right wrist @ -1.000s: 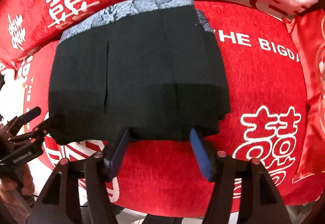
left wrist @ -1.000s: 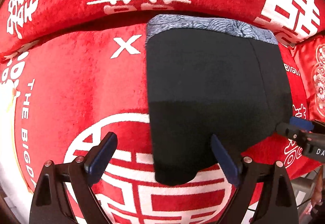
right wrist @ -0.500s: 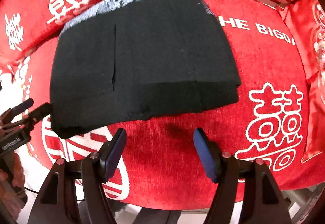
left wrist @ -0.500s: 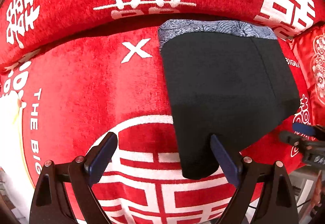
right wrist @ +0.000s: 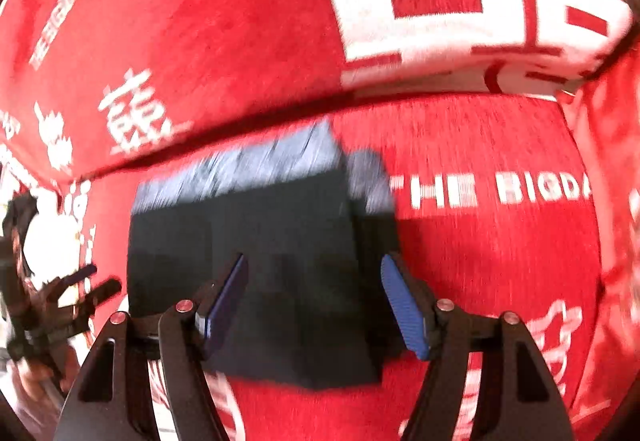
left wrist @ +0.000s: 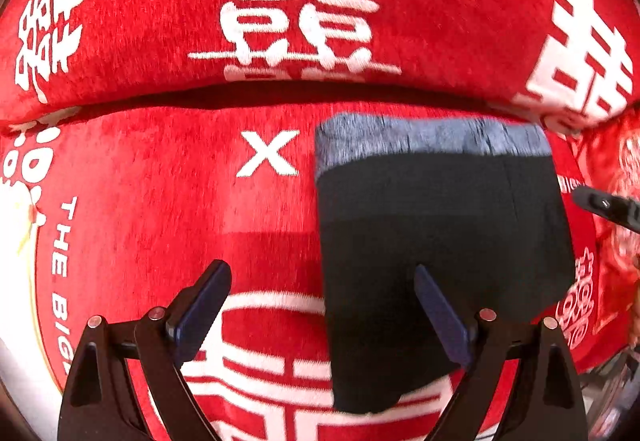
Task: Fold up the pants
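- Two grippers hover over the pants [left wrist: 440, 241], and both have the fingers spread wide with nothing between them: the left gripper [left wrist: 322, 307] and the right gripper [right wrist: 314, 299]
- The pants lie on the red sofa seat [left wrist: 160, 201], folded into a compact dark packet, with the grey patterned waistband [left wrist: 428, 139] at the far edge next to the backrest [left wrist: 160, 21]
- I judge the folding is almost finished; this moment looks like a check or a small correction of the packet
- The next move, if any, needs a flat grip on the near edge without pulling the layers open
- The long axis of the packet runs from the near edge to the waistband, so the waistband points at the backrest
- The right view is blurred, so fine edges are not clear there
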